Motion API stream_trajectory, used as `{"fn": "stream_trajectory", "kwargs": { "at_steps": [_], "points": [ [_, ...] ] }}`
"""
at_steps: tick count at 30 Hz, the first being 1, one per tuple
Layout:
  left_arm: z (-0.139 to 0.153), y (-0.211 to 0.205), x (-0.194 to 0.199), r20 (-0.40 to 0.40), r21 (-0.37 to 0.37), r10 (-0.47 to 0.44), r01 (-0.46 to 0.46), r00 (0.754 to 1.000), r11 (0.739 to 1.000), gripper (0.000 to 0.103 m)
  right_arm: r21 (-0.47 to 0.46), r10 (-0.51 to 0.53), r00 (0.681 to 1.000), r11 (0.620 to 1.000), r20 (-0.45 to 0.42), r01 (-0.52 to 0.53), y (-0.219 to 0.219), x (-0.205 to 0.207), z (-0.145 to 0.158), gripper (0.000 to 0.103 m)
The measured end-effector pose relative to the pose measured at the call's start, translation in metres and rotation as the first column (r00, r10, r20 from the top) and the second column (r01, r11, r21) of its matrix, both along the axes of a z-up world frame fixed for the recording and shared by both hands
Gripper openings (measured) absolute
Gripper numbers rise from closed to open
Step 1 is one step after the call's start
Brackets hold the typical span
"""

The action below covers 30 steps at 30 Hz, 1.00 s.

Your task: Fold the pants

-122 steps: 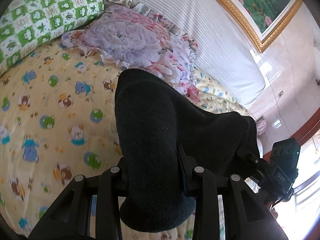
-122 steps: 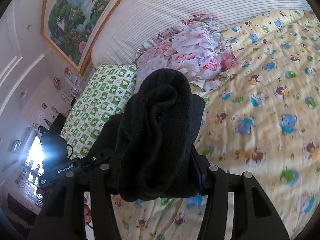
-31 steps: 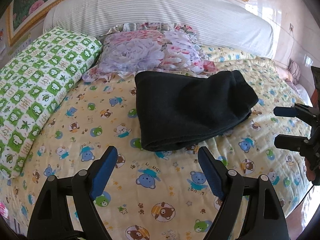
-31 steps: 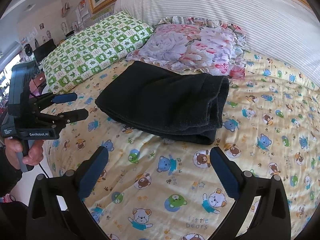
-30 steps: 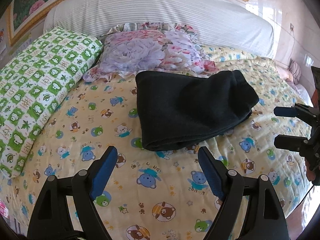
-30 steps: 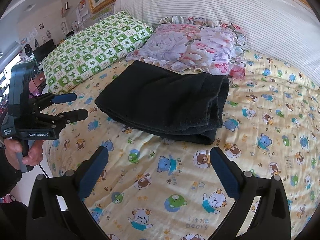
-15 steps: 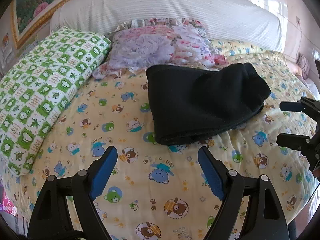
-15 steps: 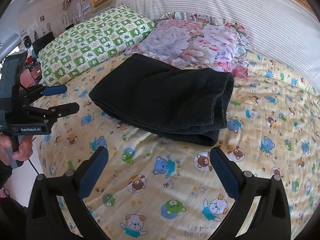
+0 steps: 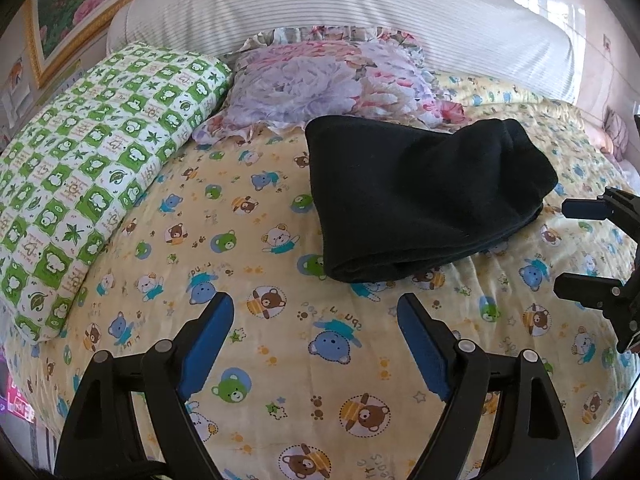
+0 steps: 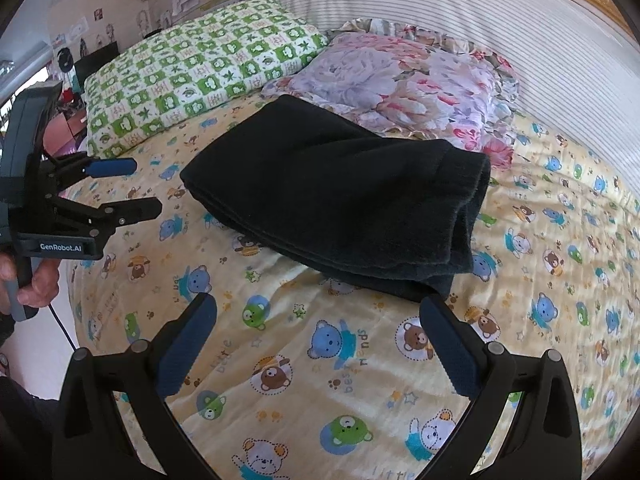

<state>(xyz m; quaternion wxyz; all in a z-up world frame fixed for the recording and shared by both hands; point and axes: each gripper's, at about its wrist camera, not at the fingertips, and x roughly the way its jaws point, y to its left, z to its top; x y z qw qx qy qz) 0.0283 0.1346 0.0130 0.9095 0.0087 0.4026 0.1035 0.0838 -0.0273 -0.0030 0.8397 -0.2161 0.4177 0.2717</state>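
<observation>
Left wrist view: a bed (image 9: 280,360) covered in a yellow sheet printed with cartoon bears, with a green checked pillow (image 9: 92,184) and a floral pillow (image 9: 332,80) against a striped headboard (image 9: 320,4), and a gilt-framed painting (image 9: 72,8) above. The black pants (image 9: 420,196) lie folded into a thick, compact stack on the sheet just in front of the floral pillow, long axis running left to right. The left claw (image 9: 316,336) hovers near them, spread wide and empty. The right claw (image 9: 576,252) shows at the right edge, also wide.

Right wrist view: the pants (image 10: 340,196) run diagonally from near the green checked pillow (image 10: 200,68) toward the lower right, layered edges facing the camera. The right claw (image 10: 320,340) gapes wide, empty; the left claw (image 10: 140,188) hangs open beside the bed (image 10: 360,400).
</observation>
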Motion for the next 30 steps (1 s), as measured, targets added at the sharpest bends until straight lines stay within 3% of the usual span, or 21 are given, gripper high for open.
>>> {"fn": "stream_trajectory", "kwargs": {
  "at_steps": [30],
  "points": [
    [-0.009,-0.005,0.010,-0.015,0.010,-0.023,0.024,1.000,1.000,0.084,0.059,-0.017,1.000,0.998,-0.022,0.018,0.001,0.013,-0.004,0.101]
  ]
}}
